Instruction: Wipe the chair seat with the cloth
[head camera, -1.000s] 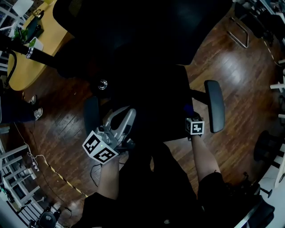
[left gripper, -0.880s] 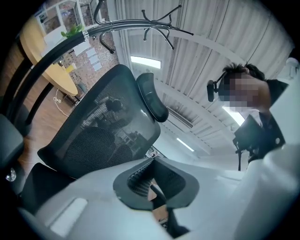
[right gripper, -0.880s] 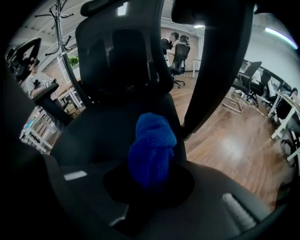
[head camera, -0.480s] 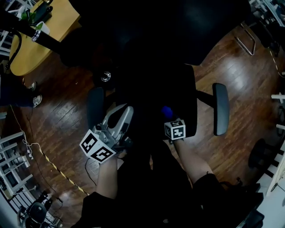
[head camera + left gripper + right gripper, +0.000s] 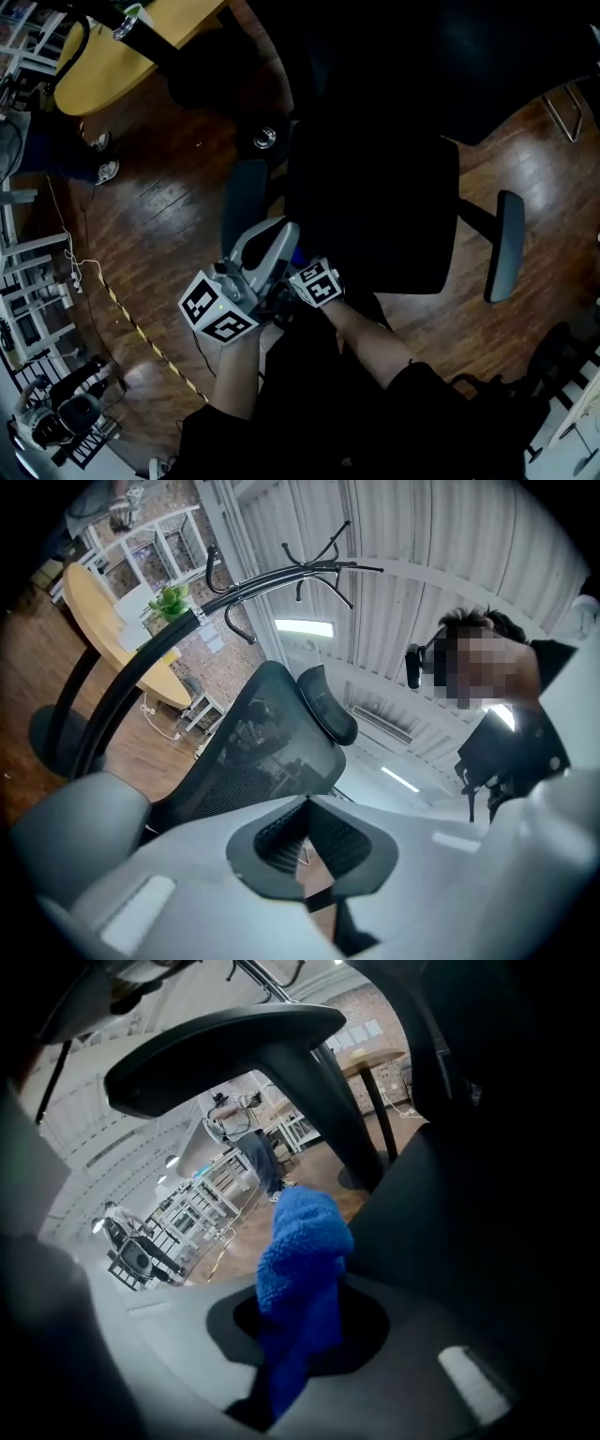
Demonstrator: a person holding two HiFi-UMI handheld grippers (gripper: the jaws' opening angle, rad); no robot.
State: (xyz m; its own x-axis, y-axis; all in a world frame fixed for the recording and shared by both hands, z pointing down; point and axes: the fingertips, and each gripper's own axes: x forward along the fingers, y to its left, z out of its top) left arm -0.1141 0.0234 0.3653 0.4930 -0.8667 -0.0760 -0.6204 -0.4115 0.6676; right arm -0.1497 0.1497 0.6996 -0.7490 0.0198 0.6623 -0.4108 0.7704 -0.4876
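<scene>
The black chair seat [image 5: 375, 206] fills the middle of the head view, with a grey armrest [image 5: 246, 202] on its left and another [image 5: 506, 246] on its right. My right gripper [image 5: 300, 261] is at the seat's front left corner, shut on the blue cloth [image 5: 300, 1260]. In the right gripper view the cloth sticks out from between the jaws [image 5: 305, 1293], against the dark seat [image 5: 469, 1241] and under the armrest [image 5: 225, 1044]. My left gripper [image 5: 279, 232] hangs just left of it by the left armrest, shut and empty [image 5: 305, 803]; it looks up at the mesh backrest [image 5: 262, 752].
A round wooden table [image 5: 112, 56] and a black coat stand [image 5: 141, 667] are at the far left. A cable [image 5: 122, 309] trails over the wooden floor [image 5: 159, 216]. Another person's shoes [image 5: 103, 169] are near the table. White shelving [image 5: 28, 272] lines the left edge.
My right gripper has swept left with the cloth, from near the right armrest across the front of the seat to its front left corner beside the left gripper. The left gripper has stayed put.
</scene>
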